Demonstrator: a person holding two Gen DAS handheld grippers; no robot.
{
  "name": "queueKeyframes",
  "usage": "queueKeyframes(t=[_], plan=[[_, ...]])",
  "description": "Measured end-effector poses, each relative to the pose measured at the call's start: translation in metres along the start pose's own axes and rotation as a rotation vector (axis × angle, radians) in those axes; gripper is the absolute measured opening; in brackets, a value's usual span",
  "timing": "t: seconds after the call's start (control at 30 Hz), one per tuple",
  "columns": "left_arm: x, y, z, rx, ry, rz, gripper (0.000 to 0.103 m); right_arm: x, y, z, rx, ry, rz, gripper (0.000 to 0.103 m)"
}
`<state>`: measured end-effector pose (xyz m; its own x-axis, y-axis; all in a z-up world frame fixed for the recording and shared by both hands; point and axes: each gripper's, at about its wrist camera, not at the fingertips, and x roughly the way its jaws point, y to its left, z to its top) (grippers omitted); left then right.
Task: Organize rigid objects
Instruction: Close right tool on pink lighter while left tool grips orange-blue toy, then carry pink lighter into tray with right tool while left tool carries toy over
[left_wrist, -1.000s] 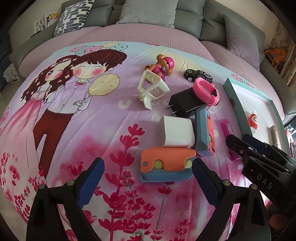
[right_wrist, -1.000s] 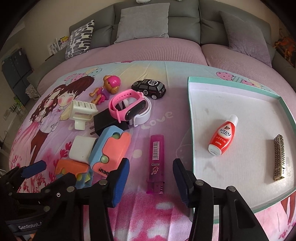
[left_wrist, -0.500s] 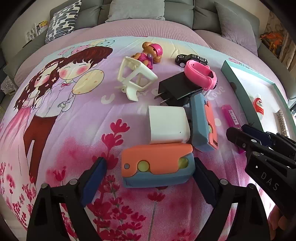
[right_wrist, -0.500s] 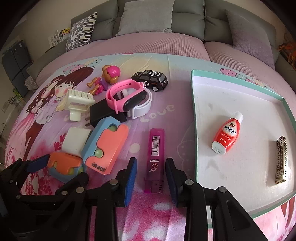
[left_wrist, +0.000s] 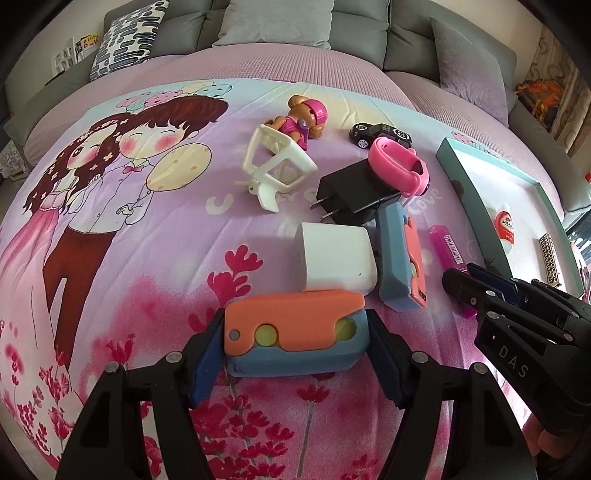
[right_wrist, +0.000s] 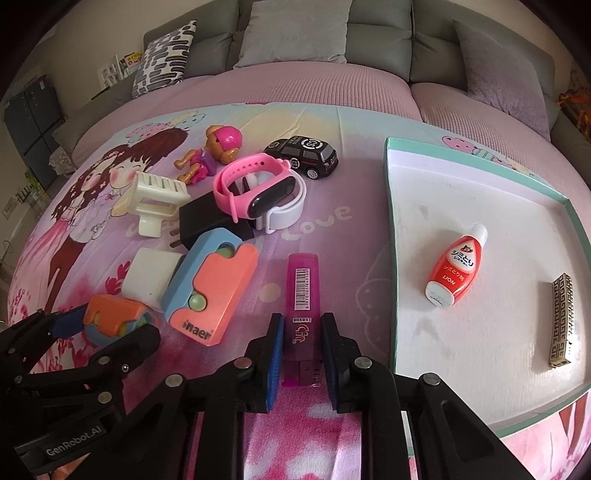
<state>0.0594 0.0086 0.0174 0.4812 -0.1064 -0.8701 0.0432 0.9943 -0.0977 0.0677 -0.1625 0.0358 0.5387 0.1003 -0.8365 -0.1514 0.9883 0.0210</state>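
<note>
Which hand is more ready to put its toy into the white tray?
The right gripper: it is shut on the pink lighter beside the tray. The left gripper is closing around the orange-blue toy, farther off.

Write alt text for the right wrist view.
The right gripper is shut on a magenta highlighter lying on a printed bedsheet. Toys and chargers clutter the left; a tray on the right holds a red bottle.

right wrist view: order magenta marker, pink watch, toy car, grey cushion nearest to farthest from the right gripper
1. Magenta marker, between the right gripper's pads.
2. Pink watch, ahead, slightly left.
3. Toy car, just beyond the watch.
4. Grey cushion, on the sofa at the back.
</note>
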Motion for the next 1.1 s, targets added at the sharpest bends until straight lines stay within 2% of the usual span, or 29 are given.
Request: queueKeyframes(t=[0.13,0.3,0.47,0.73,1.1], plan=[[-0.009,0.004,0.003,-0.012,-0.025,0.008,0.072,-0.017,-0.003,0.004,0.021,-0.060,0.016,0.021],[-0.034,0.003,0.011,-0.018,-0.093,0.017,0.072,-0.041,-0.011,0.009,0.062,-0.151,0.024,0.021],[-0.049,-0.013,0.022,0.014,-0.129,0.008,0.072,-0.054,-0.033,0.011,0.118,-0.189,-0.001,0.021],[-0.055,-0.067,0.040,0.133,-0.155,-0.020,0.072,-0.060,-0.084,0.005,0.234,-0.189,-0.074,0.021],[-0.036,-0.139,0.057,0.248,-0.148,-0.081,0.072,-0.055,-0.129,-0.007,0.340,-0.151,-0.159,0.021]])
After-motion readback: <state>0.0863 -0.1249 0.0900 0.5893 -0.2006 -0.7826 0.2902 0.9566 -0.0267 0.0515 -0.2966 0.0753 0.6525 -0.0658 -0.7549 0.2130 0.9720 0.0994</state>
